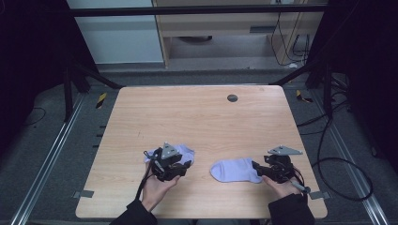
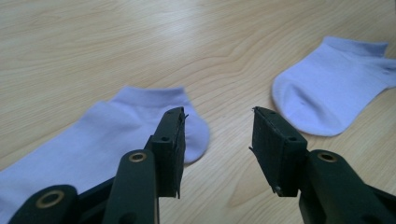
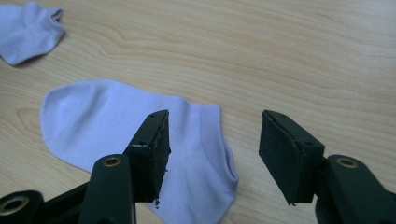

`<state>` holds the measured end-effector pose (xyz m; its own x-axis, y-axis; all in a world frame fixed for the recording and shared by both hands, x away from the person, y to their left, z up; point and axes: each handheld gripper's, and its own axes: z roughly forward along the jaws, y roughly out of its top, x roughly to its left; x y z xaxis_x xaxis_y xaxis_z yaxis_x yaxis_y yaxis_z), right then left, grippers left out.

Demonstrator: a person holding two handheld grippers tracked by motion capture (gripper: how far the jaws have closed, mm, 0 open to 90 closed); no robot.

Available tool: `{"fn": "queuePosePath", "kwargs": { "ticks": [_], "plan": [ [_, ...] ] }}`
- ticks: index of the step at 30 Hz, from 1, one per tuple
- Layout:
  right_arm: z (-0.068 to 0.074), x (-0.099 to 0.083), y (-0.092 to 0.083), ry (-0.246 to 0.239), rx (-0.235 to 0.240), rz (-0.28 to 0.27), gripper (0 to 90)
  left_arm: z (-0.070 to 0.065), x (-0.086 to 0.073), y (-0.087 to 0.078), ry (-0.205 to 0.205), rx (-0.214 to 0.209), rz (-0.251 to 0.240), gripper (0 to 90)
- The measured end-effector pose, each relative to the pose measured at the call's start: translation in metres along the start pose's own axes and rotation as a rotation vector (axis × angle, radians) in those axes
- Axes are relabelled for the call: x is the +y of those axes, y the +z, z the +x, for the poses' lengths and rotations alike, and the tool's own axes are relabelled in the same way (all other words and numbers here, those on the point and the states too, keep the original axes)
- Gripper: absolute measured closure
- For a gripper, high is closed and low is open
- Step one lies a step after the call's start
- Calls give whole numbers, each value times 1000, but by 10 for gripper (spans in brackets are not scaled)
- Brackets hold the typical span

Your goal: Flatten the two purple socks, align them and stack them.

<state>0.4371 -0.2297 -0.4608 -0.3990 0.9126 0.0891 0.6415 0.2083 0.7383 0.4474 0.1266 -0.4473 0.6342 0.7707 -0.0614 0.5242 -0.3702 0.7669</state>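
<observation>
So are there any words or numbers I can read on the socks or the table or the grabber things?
None: there is no readable text anywhere.
Left sock: plain lilac, no writing.
Right sock: plain lilac, no writing.
Table: bare wood grain, no label.
Black fingers: no markings to read.

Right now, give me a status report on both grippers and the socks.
Left gripper open, over the left pale lilac ankle sock. Right gripper open at the cuff of the right pale lilac ankle sock. Both socks flat, apart. Nothing in the way.
</observation>
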Motion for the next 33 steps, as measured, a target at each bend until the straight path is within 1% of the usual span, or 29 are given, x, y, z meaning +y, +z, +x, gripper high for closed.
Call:
{"fn": "queuePosePath", "kwargs": {
  "ticks": [1, 2, 5, 7, 9, 14, 17, 20, 26, 28, 33],
  "plan": [
    [0, -1, 1, 5, 2, 7, 444, -4, 2, 3, 11, -4, 8, 535],
    [-2, -3, 2, -6, -3, 14, 448, -8, 4, 5, 23, -2, 13, 535],
    [-4, -5, 5, -9, 3, 36, 471, -19, 8, 13, 31, -24, 18, 535],
    [-6, -7, 7, -3, 3, 47, 489, -25, 10, 18, 52, -25, 31, 539],
    [-8, -8, 9, -12, 0, 59, 516, -31, 11, 24, 59, -33, 42, 544],
    [-11, -11, 11, -10, 4, 83, 558, -40, 12, 40, 66, -54, 75, 571],
    [-11, -13, 13, -19, 2, 93, 578, -44, 12, 49, 78, -55, 94, 584],
    [-11, -14, 15, -24, 0, 107, 592, -47, 11, 56, 81, -56, 106, 594],
    [-13, -16, 20, -40, -4, 129, 626, -51, 9, 67, 86, -58, 133, 607],
    [-12, -17, 20, -35, -2, 138, 649, -52, 9, 70, 89, -56, 139, 619],
    [-12, -17, 23, -44, 4, 155, 718, -53, 8, 75, 70, -53, 152, 661]
  ]
}}
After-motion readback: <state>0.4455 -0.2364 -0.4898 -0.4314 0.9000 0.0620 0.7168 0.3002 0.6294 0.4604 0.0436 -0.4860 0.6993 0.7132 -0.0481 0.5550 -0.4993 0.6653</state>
